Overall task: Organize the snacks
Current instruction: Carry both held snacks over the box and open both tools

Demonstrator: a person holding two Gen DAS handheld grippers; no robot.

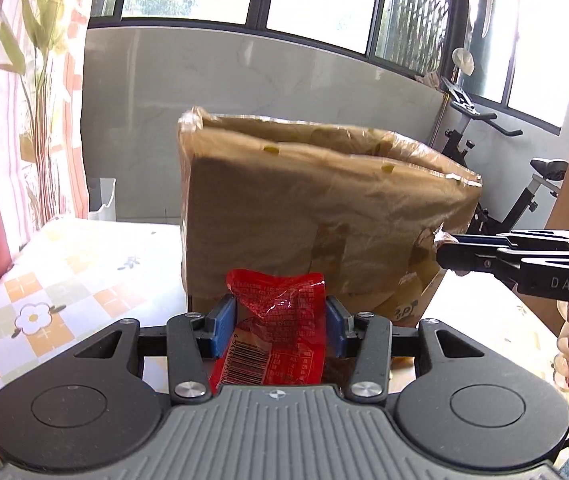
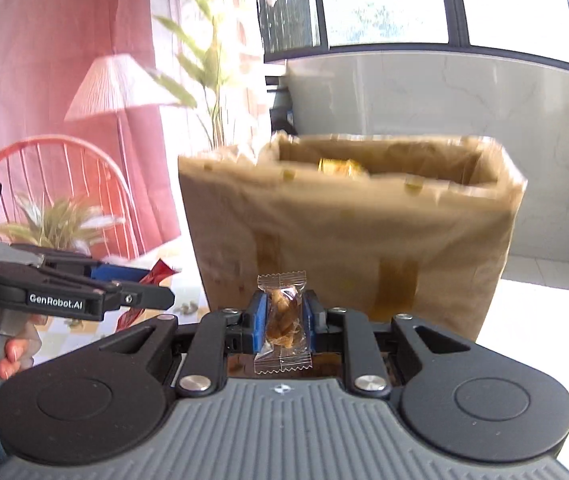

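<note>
Left gripper [image 1: 280, 326] jaws clamp a red snack packet [image 1: 274, 340]; right gripper [image 2: 282, 322] jaws pinch a clear-wrapped candy [image 2: 282, 320]. Ahead of both stands the cardboard box [image 2: 364, 248], 1 gold snack [image 2: 338, 167] already inside; these 2 remain undelivered.

I see the box [image 1: 316, 216] on the table [image 1: 64, 272] ahead, an exercise bike [image 1: 524, 192] behind to its right.
</note>
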